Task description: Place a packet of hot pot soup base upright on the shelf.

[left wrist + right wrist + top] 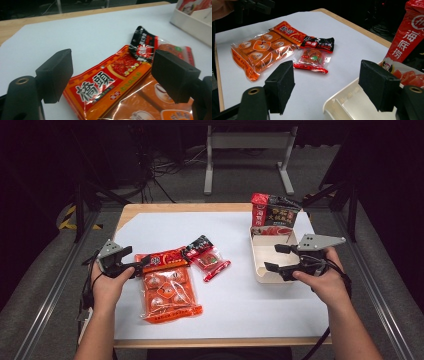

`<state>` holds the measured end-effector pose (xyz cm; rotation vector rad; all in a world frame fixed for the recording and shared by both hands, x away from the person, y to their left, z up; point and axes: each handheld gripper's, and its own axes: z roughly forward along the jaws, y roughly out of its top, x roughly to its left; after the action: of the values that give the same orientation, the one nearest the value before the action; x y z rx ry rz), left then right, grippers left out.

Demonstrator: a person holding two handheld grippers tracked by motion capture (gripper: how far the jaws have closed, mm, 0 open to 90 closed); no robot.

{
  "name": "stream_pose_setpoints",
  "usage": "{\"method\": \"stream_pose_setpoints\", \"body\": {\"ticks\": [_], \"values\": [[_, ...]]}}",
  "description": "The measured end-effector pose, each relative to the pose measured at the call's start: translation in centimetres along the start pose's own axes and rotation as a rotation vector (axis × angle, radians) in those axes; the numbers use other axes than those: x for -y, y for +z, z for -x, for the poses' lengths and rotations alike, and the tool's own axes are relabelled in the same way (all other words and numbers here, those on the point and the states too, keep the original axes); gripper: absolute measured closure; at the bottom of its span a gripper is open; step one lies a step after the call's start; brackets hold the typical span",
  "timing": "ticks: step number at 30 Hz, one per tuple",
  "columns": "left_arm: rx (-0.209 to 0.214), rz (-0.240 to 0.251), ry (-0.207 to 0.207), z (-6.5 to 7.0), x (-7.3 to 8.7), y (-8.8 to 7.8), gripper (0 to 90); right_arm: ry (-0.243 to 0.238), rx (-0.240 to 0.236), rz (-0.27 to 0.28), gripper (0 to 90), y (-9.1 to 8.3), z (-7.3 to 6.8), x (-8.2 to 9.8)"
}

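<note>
My left gripper (136, 265) gaping wide at the top edge of the orange pack (167, 287), jaws either side of its header and grasping nothing, small red pack (208, 259) just beside it, my right gripper (279, 257) spread wide over the white tray (260, 270), empty.

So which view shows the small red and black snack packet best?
The right gripper view: the small packet lies whole and unobstructed. The high view shows it whole but tiny; the left gripper view catches only its black end.
</note>
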<state>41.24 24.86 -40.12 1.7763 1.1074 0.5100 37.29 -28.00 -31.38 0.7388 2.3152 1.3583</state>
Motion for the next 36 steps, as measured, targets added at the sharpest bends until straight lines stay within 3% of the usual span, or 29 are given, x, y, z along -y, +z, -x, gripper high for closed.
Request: {"method": "stream_pose_setpoints", "body": {"ticks": [7, 14, 19, 29, 36], "values": [[-0.038, -0.021, -0.036, -1.4, 1.1, 1.3, 18.6, 0.007, -0.004, -0.009, 27.9, 0.4, -0.1, 0.1], [-0.046, -0.063, -0.089, -2.6, 2.1, 2.1, 18.1, 0.0, 0.0, -0.02, 27.9, 0.7, -0.3, 0.2], [-0.056, -0.088, -0.094, -3.0, 2.4, 2.6, 17.7, 0.002, -0.001, -0.026, 27.6, 1.0, -0.3, 0.4], [-0.039, -0.137, -0.151, -3.7, 3.1, 3.8, 17.4, 0.002, 0.008, -0.04, 27.4, 1.3, -0.4, 0.7], [-0.038, -0.176, -0.168, -4.0, 3.4, 4.4, 17.5, -0.001, 0.012, -0.049, 27.3, 1.3, -0.6, 0.9]]}}
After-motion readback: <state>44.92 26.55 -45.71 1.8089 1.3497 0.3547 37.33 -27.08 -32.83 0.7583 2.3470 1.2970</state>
